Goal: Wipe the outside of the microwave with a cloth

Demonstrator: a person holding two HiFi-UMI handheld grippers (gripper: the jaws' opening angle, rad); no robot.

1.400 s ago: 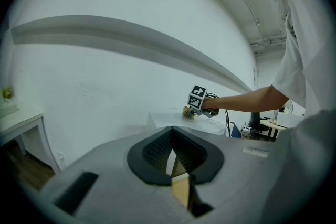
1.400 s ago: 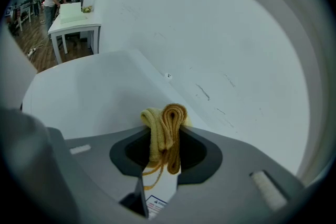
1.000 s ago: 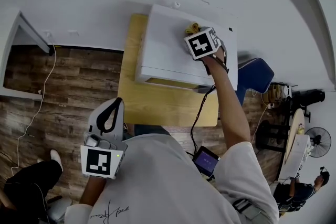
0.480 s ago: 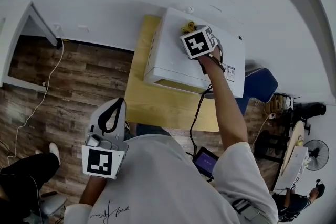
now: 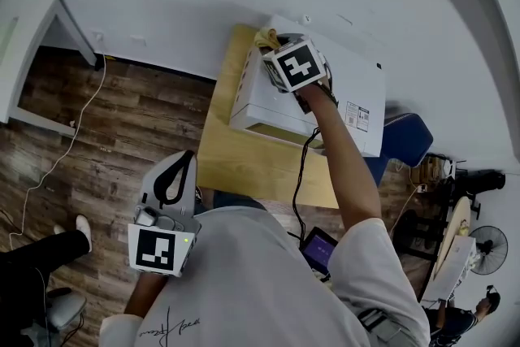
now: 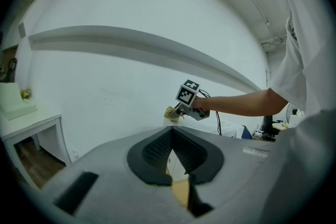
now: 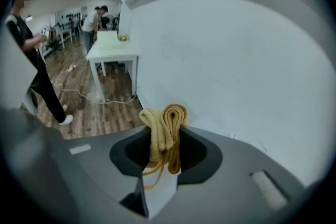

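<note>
A white microwave [image 5: 341, 85] stands on a small wooden table [image 5: 244, 162] against the white wall. My right gripper [image 5: 272, 50] reaches over the microwave's top at its far left corner, shut on a folded yellow cloth [image 5: 264, 37]. In the right gripper view the cloth [image 7: 166, 122] sticks up between the jaws of that gripper [image 7: 165, 140], with the wall just beyond. My left gripper [image 5: 173, 177] hangs low by my body, away from the table, shut and holding nothing. The left gripper view looks past its closed jaws [image 6: 176, 165] to the cloth [image 6: 170, 113].
A white desk [image 5: 32, 36] stands at the far left, with a cable [image 5: 69, 138] trailing over the wood floor. A blue chair [image 5: 406, 138] sits right of the microwave, and a fan [image 5: 487, 244] further right. A person's legs [image 5: 36, 256] are at lower left.
My right gripper has slid the cloth leftward across the microwave's top, from the right part to the far left corner. The left gripper has stayed where it was.
</note>
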